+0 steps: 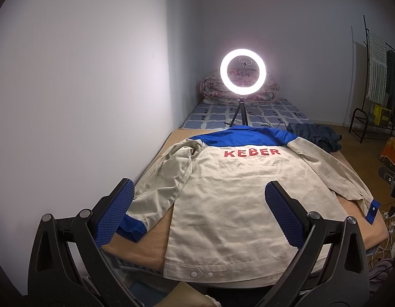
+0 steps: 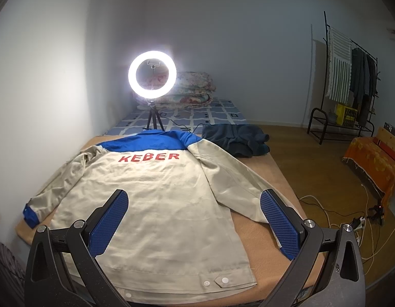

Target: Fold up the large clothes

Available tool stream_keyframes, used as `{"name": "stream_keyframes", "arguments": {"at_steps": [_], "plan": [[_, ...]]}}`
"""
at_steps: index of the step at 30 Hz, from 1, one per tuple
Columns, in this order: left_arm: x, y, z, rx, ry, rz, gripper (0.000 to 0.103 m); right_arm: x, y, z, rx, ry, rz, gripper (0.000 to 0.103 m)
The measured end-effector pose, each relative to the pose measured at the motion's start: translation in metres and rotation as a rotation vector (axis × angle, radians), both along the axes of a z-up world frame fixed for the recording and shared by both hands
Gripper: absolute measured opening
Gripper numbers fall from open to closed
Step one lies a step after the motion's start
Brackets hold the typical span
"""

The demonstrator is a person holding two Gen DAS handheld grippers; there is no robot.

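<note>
A beige work jacket (image 1: 230, 199) (image 2: 156, 204) with a blue yoke, blue cuffs and red letters on its back lies flat, back up, on a tan blanket on the bed. Both sleeves spread out to the sides. My left gripper (image 1: 200, 192) hovers open above the jacket's lower left part, near the left sleeve cuff (image 1: 132, 226). My right gripper (image 2: 195, 202) hovers open above the lower right part; its right finger (image 2: 279, 223) covers the right sleeve cuff. Neither gripper holds cloth.
A lit ring light (image 1: 243, 71) (image 2: 152, 74) on a tripod stands behind the collar. A dark blue garment (image 1: 315, 134) (image 2: 236, 139) lies at the bed's far right. Folded quilts (image 2: 192, 89), a clothes rack (image 2: 351, 76), floor cables (image 2: 325, 209) and a wall on the left.
</note>
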State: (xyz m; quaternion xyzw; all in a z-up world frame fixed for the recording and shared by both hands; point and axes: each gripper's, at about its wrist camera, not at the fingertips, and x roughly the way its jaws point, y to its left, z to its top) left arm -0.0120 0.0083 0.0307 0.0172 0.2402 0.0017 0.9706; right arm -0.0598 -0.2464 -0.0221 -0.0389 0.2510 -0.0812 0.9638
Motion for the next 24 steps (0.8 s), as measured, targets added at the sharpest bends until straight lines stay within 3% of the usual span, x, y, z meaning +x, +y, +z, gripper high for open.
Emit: {"name": "stream_keyframes", "arguments": {"at_steps": [24], "plan": [[0.0024, 0.0011, 0.0018, 0.000, -0.005, -0.001, 0.103, 0.0001, -0.0018, 0.0023, 0.019, -0.010, 0.005, 0.103]]}}
